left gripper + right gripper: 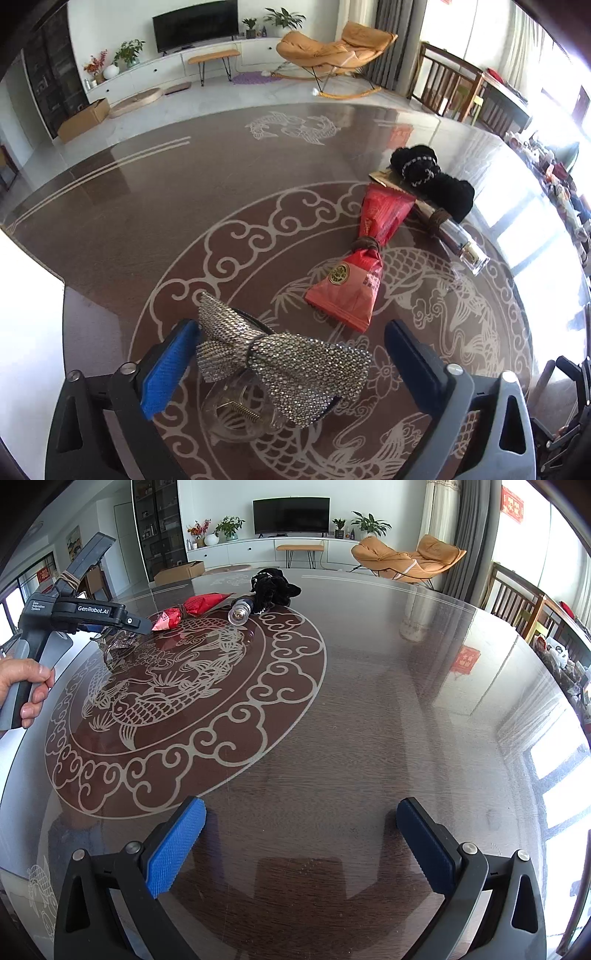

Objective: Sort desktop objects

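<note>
A silver rhinestone bow hair clip (280, 354) lies on the glass table between the open blue fingers of my left gripper (291, 350); the left pad touches or nearly touches it. Its clear claw clip (240, 410) shows underneath. Beyond lie a red snack packet (364, 266), a black fluffy bow (432, 177) and a clear bottle (461, 243). My right gripper (301, 842) is open and empty over bare table. In its view the left gripper (110, 622) sits over the bow clip (122, 642), with the packet (192, 607), bottle (242, 611) and black bow (273, 585) behind.
The round glass-topped table (369, 701) has an etched fish and cloud pattern. Wooden chairs (447, 85) stand at the far right edge. Cluttered items (561, 184) line the right side. An orange lounge chair (332, 48) stands in the room beyond.
</note>
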Demonstrator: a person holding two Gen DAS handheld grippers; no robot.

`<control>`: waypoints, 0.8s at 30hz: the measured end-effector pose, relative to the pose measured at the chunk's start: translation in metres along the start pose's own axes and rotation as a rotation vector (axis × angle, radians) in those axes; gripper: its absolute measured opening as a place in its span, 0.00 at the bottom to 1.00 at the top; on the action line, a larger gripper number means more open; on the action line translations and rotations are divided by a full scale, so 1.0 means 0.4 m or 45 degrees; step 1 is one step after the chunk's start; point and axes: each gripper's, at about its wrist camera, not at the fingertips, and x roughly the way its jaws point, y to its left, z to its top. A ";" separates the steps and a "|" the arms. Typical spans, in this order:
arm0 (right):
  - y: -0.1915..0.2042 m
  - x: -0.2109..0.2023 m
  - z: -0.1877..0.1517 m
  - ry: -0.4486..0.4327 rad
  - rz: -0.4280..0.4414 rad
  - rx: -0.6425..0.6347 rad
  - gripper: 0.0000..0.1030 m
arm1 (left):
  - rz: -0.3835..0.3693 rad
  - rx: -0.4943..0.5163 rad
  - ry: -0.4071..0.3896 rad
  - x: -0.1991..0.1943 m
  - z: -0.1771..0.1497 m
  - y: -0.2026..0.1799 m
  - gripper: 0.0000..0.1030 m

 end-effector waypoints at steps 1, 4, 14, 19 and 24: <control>0.000 0.000 0.000 0.000 0.000 0.000 1.00 | 0.002 -0.019 -0.027 -0.009 -0.004 0.006 0.85; 0.000 0.000 0.000 0.000 0.000 0.000 1.00 | -0.008 -0.061 -0.072 -0.033 -0.028 0.018 0.80; 0.000 0.000 0.000 0.000 0.000 0.000 1.00 | -0.088 -0.003 -0.022 -0.121 -0.229 -0.024 0.80; 0.000 0.000 0.000 0.000 -0.001 0.001 1.00 | -0.024 0.046 0.010 -0.145 -0.240 -0.034 0.81; -0.001 0.000 0.000 0.000 -0.001 0.001 1.00 | -0.023 0.084 -0.028 -0.156 -0.152 -0.018 0.81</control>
